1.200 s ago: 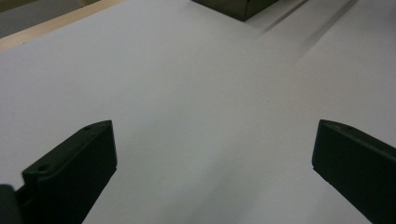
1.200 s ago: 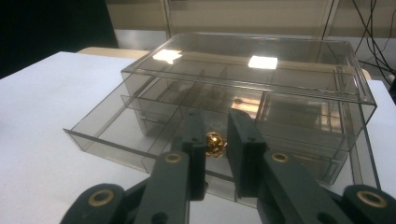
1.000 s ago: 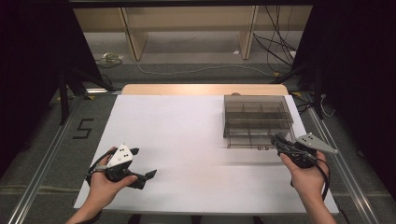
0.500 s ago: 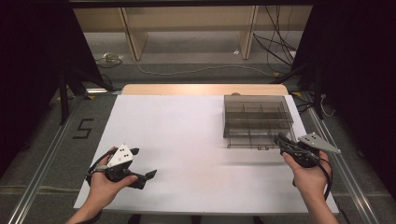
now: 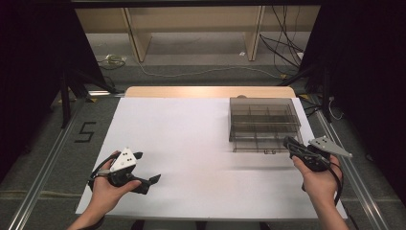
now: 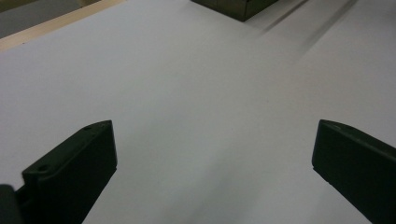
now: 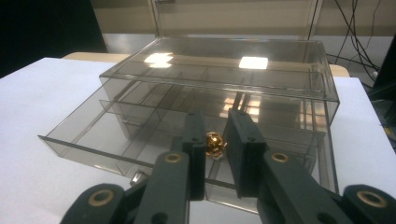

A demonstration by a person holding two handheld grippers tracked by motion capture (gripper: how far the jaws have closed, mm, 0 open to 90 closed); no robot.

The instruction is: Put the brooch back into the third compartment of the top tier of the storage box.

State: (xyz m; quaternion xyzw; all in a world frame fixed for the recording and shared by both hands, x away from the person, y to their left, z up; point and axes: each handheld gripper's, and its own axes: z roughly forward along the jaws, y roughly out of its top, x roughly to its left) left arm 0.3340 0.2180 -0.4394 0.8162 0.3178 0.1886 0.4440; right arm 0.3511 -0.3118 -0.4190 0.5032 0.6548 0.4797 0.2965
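High view showed the desk point(image 5: 191, 143) as the largest thing, its white top running from the person's edge to a strip of bare wood at the far side. On it, toward two o'clock from the middle, stood a smoky clear drawer box point(image 5: 262, 122) with its drawer pulled out toward the person. In the right gripper view the drawer box point(image 7: 224, 88) lay at twelve o'clock, the open drawer split into compartments by thin walls.

The left hand-held gripper point(image 5: 139, 178) lay at about eight o'clock on the desk, held in the left hand point(image 5: 107, 189) and pointing toward three o'clock. In the left gripper view its jaws stood wide apart, one at seven o'clock and the other at four o'clock, with bare white desk between them.

The right hand-held gripper point(image 5: 288, 142) sat at about four o'clock, in the right hand point(image 5: 320, 179), its tip just at the front edge of the open drawer. In the right gripper view the right hand-held gripper point(image 7: 215, 140) had its jaws narrowed on a small gold bead point(image 7: 214, 143), pinched between the pads, over the front part of the drawer.
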